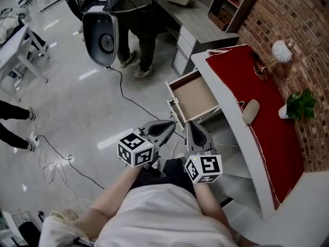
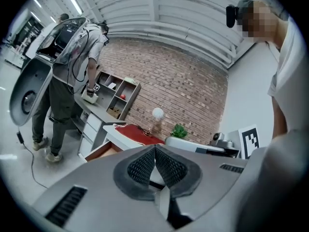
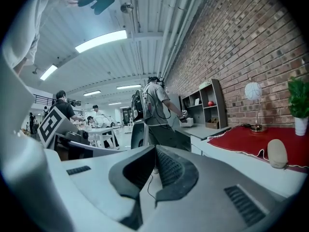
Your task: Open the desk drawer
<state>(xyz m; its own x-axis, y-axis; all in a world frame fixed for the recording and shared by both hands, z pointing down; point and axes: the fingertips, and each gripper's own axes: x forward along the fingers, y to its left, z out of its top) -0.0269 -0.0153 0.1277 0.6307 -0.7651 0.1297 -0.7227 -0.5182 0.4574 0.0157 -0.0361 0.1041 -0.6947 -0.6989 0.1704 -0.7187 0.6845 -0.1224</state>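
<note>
The white desk (image 1: 226,99) carries a red cloth (image 1: 257,102). Its top drawer (image 1: 194,98) stands pulled out at the desk's left end, and its wooden inside shows nothing in it. The drawer (image 2: 99,150) also appears low left of the jaws in the left gripper view. Both grippers hang just short of the drawer front, close to the person's body. My left gripper (image 1: 165,126) is shut with nothing in it, as is my right gripper (image 1: 191,126). The jaws meet at their tips in both gripper views (image 2: 155,150) (image 3: 154,150).
On the red cloth lie a grey oval object (image 1: 250,111), a globe lamp (image 1: 281,51) and a potted plant (image 1: 300,104). A person (image 1: 139,30) stands at a grey desk (image 1: 198,22) beyond the drawer. Cables (image 1: 56,163) trail over the floor.
</note>
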